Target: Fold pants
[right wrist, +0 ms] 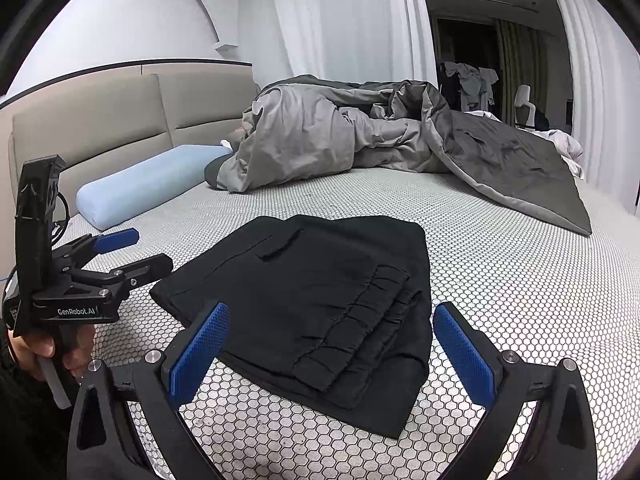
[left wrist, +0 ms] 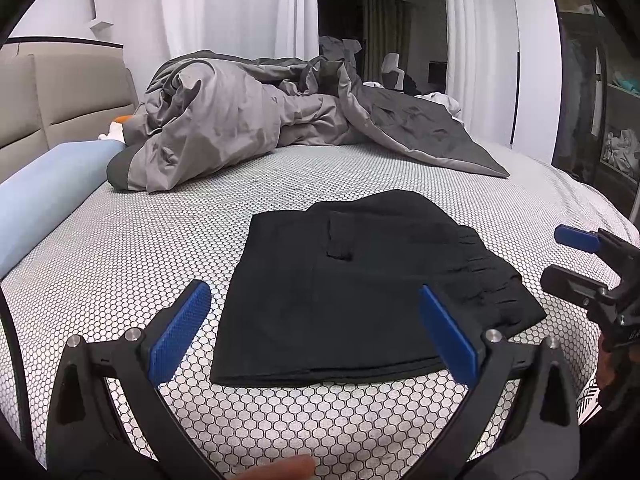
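This is a home bedroom. A bed [right wrist: 500, 248] with a honeycomb-patterned sheet sits against a padded beige headboard [right wrist: 120, 120]; a rumpled grey duvet [right wrist: 340, 136] and a pale blue pillow [right wrist: 140, 184] lie on it. White curtains [right wrist: 340, 20] hang behind, and clothes drape over a chair [right wrist: 472, 80] in the dark doorway.

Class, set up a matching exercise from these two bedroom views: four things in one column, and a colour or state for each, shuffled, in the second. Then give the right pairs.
Things:
1. pants
2. pillow
3. duvet
4. left gripper

States:
A. crumpled in a grey heap at the far side of the bed
B. light blue, beside the headboard
C. open, holding nothing
D. black, folded flat on the bed

Pairs: 1-D, 2-B, 3-A, 4-C
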`<state>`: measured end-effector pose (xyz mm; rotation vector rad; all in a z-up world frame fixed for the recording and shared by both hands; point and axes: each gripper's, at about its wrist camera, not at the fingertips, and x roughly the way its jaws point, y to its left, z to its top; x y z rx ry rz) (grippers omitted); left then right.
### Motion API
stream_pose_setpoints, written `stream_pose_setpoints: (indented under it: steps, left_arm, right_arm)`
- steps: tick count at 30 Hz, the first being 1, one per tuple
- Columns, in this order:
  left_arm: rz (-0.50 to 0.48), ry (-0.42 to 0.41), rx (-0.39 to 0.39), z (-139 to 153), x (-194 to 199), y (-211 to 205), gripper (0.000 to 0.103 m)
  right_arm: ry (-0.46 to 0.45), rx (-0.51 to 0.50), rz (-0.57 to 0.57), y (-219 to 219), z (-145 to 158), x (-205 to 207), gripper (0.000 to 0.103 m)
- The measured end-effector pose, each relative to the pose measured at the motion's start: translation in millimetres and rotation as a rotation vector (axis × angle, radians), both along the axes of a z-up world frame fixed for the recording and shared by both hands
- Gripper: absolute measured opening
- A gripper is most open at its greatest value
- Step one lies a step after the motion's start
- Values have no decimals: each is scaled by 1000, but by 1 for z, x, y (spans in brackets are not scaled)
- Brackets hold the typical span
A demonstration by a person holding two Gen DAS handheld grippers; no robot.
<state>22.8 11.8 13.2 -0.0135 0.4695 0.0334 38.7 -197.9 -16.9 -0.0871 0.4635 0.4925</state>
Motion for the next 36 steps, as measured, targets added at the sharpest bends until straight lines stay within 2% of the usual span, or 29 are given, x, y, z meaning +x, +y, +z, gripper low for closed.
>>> stream_pose_setpoints:
  steps: [36]
  left_arm:
    - [2,10,9,-4,1,-3,102]
  right_arm:
    - [0,-9,20,-4,0,-1,103]
